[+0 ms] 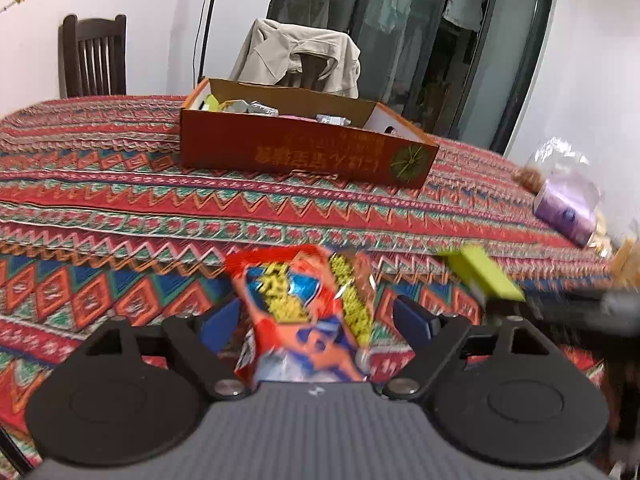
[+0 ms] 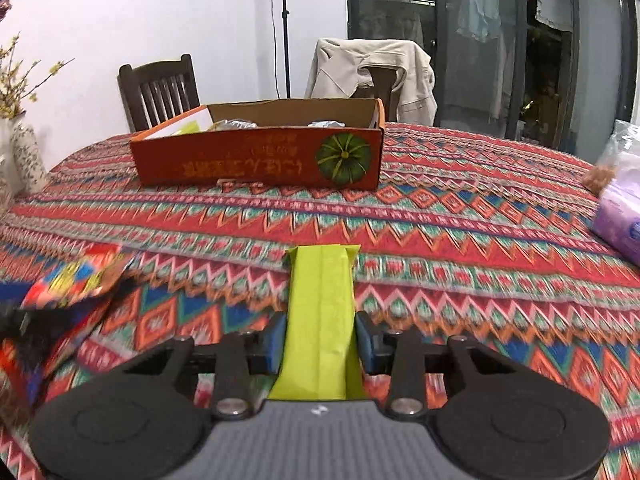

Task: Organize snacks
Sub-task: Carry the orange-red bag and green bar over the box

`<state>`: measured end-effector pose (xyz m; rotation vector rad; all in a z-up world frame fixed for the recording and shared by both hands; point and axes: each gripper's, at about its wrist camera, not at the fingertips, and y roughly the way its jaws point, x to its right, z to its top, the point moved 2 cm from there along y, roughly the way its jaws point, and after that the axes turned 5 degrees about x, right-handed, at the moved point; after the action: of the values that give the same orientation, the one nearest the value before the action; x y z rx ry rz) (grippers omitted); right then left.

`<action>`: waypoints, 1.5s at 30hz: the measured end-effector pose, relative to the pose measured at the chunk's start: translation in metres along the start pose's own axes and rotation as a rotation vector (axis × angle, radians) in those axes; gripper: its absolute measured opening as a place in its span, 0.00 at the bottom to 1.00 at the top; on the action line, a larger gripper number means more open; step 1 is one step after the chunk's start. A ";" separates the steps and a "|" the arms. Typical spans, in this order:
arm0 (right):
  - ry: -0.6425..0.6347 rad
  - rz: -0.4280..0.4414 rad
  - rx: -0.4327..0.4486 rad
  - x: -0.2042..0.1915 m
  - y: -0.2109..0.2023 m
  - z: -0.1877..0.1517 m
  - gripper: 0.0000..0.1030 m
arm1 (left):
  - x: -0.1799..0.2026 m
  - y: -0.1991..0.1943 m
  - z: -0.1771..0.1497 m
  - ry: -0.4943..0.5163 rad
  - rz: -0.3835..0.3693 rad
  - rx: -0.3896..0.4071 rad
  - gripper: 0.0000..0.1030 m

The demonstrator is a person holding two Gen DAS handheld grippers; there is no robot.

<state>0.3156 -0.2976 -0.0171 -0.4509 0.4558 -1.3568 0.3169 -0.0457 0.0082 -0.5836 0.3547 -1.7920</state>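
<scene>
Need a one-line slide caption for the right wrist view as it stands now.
Right gripper shut on a lime-green snack packet above the patterned tablecloth, orange cardboard box ahead.

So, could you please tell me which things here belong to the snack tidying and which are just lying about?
Part of the job:
- orange snack packet between the open left tool
- green packet clamped in the right tool
- orange cardboard box with snacks inside

Just lying about:
- purple tissue pack
- beige jacket on a chair
- flower vase
</scene>
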 end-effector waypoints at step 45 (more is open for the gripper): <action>0.066 0.083 0.110 0.036 0.158 0.223 0.32 | -0.005 0.215 0.231 -0.065 -0.011 -0.038 0.49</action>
<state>0.5747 -0.2989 0.0786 -0.2942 0.4469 -1.3119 0.6183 -0.0911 0.0874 -0.6703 0.3422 -1.7757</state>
